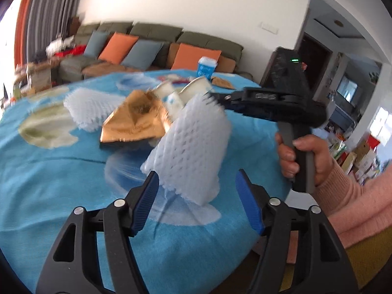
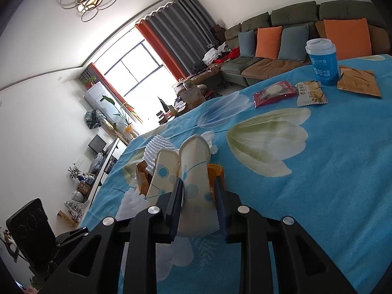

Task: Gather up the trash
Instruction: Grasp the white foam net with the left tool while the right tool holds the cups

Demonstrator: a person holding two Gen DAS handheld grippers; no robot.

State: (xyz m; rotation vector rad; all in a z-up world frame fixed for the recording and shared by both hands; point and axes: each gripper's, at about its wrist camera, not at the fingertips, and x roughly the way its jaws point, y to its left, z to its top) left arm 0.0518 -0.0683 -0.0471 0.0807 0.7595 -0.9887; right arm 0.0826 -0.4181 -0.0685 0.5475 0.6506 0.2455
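**Foam net in the air, paper cup pinched: trash pile mid-collection**

L gripper (image 1: 196,201) has its jaws wide open w/ nothing between them; a white foam fruit net (image 1: 191,152) hangs just ahead of and above the gap, its lower frilled edge near the blue pads but not clamped. Whether the net touches the R gripper's black tip at its top edge or is simply airborne, can't tell; the frame is motion-blurred.

R gripper (image 2: 198,203) is closed on a flattened paper cup (image 2: 196,171) w/ blue bubble print, jaws pinching the lower body. A second squashed cup (image 2: 161,171) lies just beside it on the left, touching.

Rest of the pile sits on the blue floral table (image 1: 61,183): gold foil tray (image 1: 137,122), another foam net (image 1: 90,105) behind it. Farther off, well apart: red snack packet (image 2: 274,93), cracker packet (image 2: 311,93), orange wrapper (image 2: 360,83) and an upright blue lidded cup (image 2: 323,61).

Handling, my read: the net is very light, soft, springy; it'll squash to nothing and won't slip much on ribbed pads. Best taken mid-body, not by the frilly edge, which could tear or slide out. Paper cup is light, already crushed, so a firm pinch is fine. Foil tray looks thin, likely dents; grab a rim corner.
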